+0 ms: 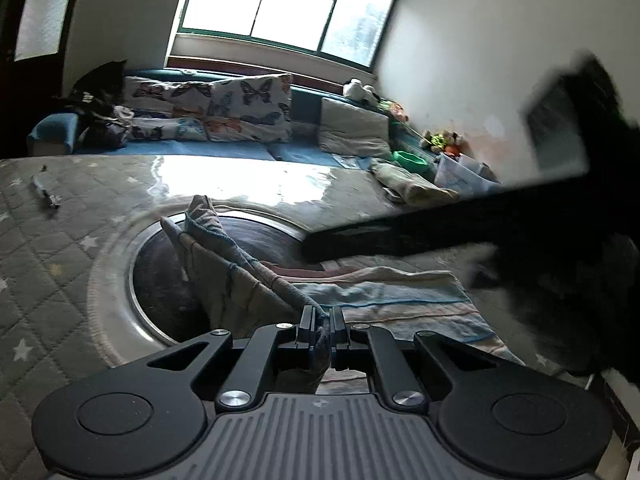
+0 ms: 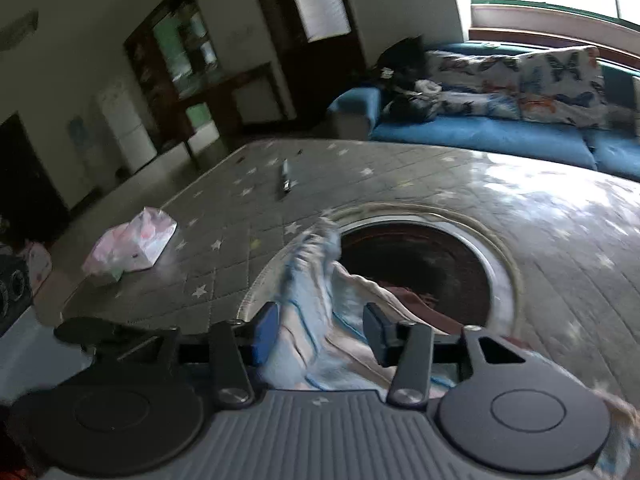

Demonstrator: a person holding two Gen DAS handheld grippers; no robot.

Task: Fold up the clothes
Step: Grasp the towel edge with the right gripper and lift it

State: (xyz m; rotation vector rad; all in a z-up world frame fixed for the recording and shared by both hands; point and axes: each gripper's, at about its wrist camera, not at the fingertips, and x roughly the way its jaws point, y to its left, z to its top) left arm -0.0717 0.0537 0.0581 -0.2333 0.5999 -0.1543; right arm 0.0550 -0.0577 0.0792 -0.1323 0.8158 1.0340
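Note:
A blue-and-beige striped cloth (image 1: 384,292) lies over the quilted grey table (image 1: 60,248), partly across its round metal-rimmed well (image 1: 160,264). My left gripper (image 1: 320,320) is shut on one edge of the cloth, and a taut fold rises from it towards the well. In the right wrist view the same cloth (image 2: 312,312) bunches up between the fingers of my right gripper (image 2: 322,334). Those jaws stand apart: the blue left pad (image 2: 266,334) touches the bunch, while the right pad (image 2: 378,334) stands clear of it. A dark blurred bar (image 1: 440,228) crosses the left wrist view from the right.
A dark pen-like object (image 1: 46,196) lies far left on the table, and a pink plastic bag (image 2: 132,246) near its edge. Folded cloths (image 1: 412,184) and a clear bin (image 1: 460,174) sit far right. Behind stands a blue sofa (image 2: 480,136) with butterfly pillows.

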